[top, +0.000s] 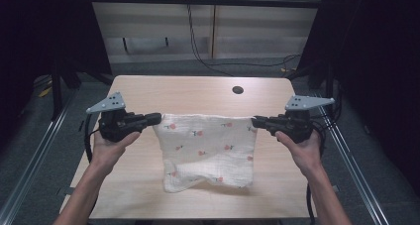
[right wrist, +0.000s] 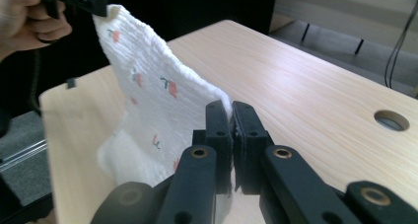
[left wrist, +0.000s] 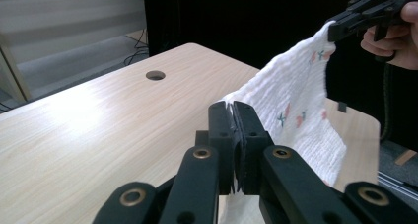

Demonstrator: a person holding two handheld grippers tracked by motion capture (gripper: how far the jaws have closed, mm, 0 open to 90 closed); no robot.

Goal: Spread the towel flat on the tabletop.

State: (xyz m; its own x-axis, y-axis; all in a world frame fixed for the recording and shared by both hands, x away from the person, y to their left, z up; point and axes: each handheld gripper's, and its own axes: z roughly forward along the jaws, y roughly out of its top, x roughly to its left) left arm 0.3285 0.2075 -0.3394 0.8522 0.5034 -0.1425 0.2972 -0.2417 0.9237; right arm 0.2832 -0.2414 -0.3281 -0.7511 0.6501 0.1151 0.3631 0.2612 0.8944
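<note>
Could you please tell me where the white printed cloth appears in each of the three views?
High view: cloth at centre, stretched between both claws.
Left gripper view: cloth right of centre, rising to the upper right.
Right gripper view: cloth left of centre, rising to the upper left.
Shared landmark: the table's round hole.

- Left tool [top: 157,118] is clamped tight, jaws level and pointing inward at its partner.
- Right tool [top: 255,121] mirrors it, pinched closed, both forearms angling inward from below.

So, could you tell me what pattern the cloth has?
White cloth with small red flowers, clearest in the high view.
</note>
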